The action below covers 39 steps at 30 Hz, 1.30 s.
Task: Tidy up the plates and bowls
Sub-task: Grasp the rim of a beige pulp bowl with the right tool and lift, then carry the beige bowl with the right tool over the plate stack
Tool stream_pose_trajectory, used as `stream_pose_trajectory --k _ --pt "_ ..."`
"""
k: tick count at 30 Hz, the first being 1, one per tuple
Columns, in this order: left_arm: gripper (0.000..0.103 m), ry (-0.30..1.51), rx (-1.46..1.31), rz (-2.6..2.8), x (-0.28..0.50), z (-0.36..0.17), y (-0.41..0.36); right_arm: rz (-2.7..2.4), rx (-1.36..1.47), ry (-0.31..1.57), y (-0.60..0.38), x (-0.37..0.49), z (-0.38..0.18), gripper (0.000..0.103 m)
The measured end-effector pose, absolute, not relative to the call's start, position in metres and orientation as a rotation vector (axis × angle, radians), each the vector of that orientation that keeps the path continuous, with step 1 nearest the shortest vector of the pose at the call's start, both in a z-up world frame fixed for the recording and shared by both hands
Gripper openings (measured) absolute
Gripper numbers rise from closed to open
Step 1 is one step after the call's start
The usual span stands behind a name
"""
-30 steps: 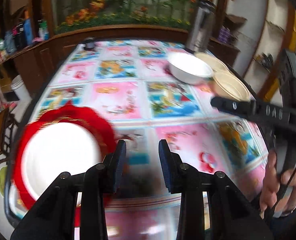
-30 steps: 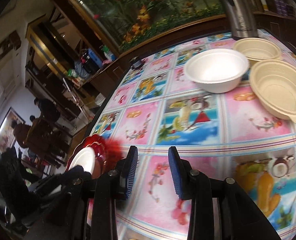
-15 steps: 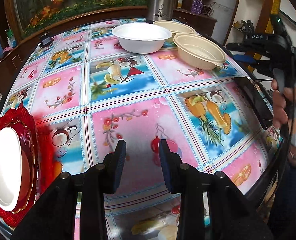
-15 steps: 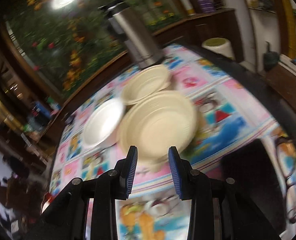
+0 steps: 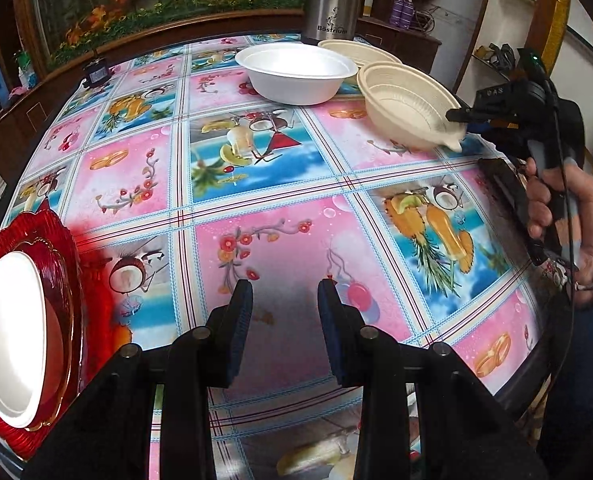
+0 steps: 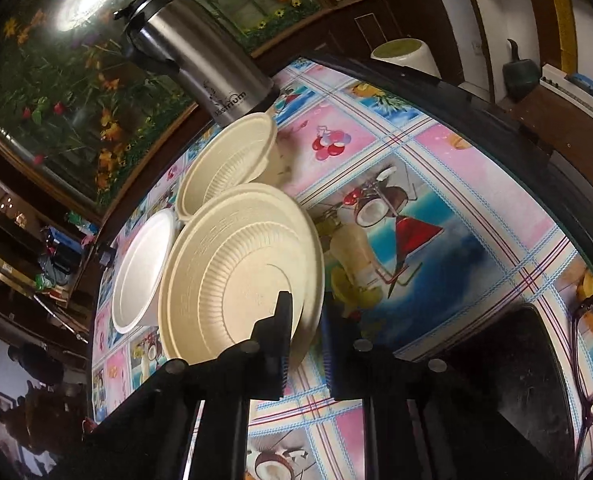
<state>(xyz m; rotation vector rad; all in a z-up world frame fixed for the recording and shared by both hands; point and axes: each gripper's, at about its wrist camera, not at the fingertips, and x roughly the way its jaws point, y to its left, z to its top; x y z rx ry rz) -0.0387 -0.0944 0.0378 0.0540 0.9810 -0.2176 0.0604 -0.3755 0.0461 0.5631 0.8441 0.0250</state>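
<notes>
Straddling ribbed beige pulp bowl (image 6: 236, 272) rim at six o'clock, right claw (image 6: 302, 320) apparently unclosed, for stacking; left claw (image 5: 284, 312) open, empty.

Table (image 5: 280, 168) cloth: pink and blue squares, fruit, flower and drink prints, plaid lines between. Red plate (image 5: 66, 264), ribbed, gold trim; white plate (image 5: 10, 340) on it. White bowl (image 5: 296, 76), plain. Two cream bowls, ribbed inside: near one (image 6: 232, 276), far one (image 6: 224, 164). Silver flask (image 6: 200, 68), black top. Both grippers black.
</notes>
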Motion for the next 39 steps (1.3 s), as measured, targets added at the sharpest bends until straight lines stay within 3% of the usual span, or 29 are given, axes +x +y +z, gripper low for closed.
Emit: stream_pose_trajectory --k 14,20,22,24,39 --pt "0.031 0.977 -0.064 -0.222 -0.036 0.047 -0.068 0.397 0.406 1.009 -0.284 -0.003 0.035 0.009" --pt "0.033 0.971 -0.12 -0.217 -0.028 0.05 -0.051 0.38 0.242 0.916 -0.254 -0.023 0.049 0.022" --pt "0.043 0.965 -0.13 -0.215 -0.024 0.051 -0.049 0.353 0.241 0.898 -0.258 -0.03 0.056 0.031" --pt "0.045 0.957 -0.143 -0.222 -0.017 0.051 -0.047 0.377 0.295 0.896 -0.267 -0.04 0.058 0.033" --pt "0.046 1.042 -0.095 -0.399 -0.029 0.038 -0.096 0.393 0.332 0.954 -0.266 -0.046 0.039 0.03"
